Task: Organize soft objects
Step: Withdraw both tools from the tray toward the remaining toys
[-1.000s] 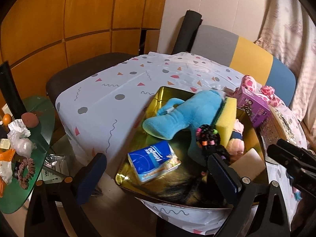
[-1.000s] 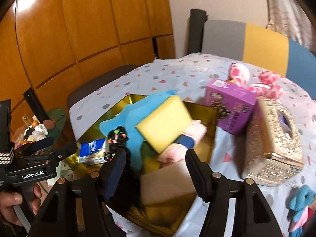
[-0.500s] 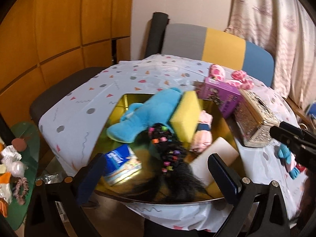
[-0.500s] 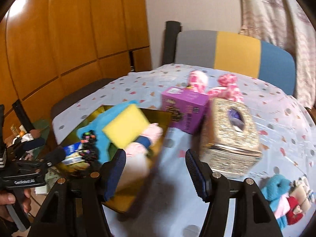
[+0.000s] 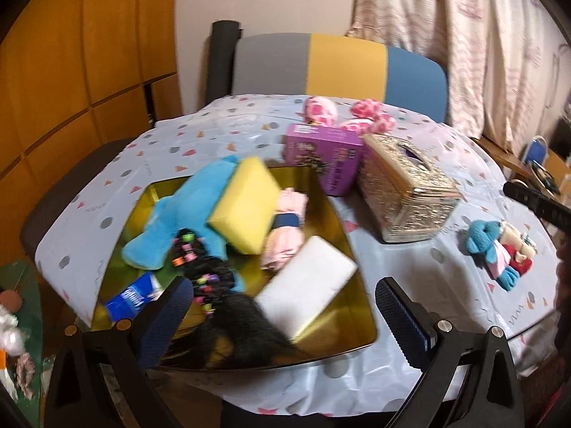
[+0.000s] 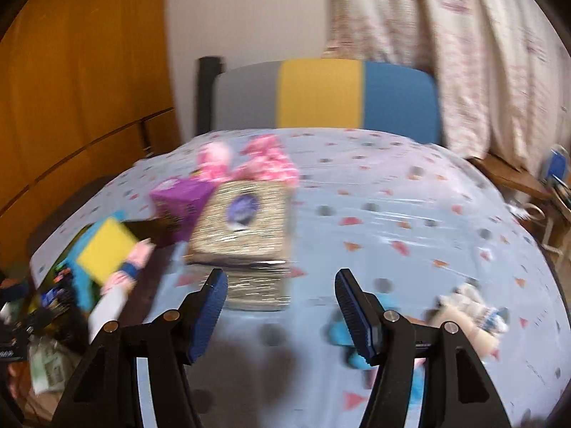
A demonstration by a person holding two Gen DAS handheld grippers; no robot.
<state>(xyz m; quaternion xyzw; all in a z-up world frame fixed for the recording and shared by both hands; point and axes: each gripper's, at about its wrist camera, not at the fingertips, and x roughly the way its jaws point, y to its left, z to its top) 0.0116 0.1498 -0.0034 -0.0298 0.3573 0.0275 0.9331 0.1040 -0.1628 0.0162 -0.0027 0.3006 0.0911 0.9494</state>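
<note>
Nearest to me, the left gripper [image 5: 282, 306] hangs over the front edge of the table with its two blue-padded fingers spread wide and nothing between them. Just beyond its tips sits the gold tray [image 5: 360, 306], already crowded with soft things: a black hairpiece with coloured beads [image 5: 203, 267] at the front, a blue tissue pack [image 5: 134, 296] at the front left corner, a white sponge block [image 5: 307, 285] on the right side. Behind those lie a rolled pink cloth with a blue band [image 5: 287, 224], a yellow sponge [image 5: 246, 203] tilted up on edge, and a blue plush toy [image 5: 178, 221] stretched towards the tray's far left.

The right gripper [image 6: 280, 306] is over the bare tablecloth [image 6: 392, 214] right of the tray, its fingers likewise parted and empty. Close by its right finger, still outside the tray, lies a small blue plush [image 6: 339, 331], and next to it a pale doll [image 6: 471, 317]; that view is blurred, so details are hard to make out.

Further back, a glittery gold tissue box [image 5: 407, 192] stands just right of the tray, with a purple box [image 5: 324, 157] touching its left side. Behind these rest pink spotted plush toys [image 5: 367, 121]. Beyond the table stands a chair with a grey, yellow and blue back [image 5: 339, 67], then the curtain [image 5: 464, 35].
</note>
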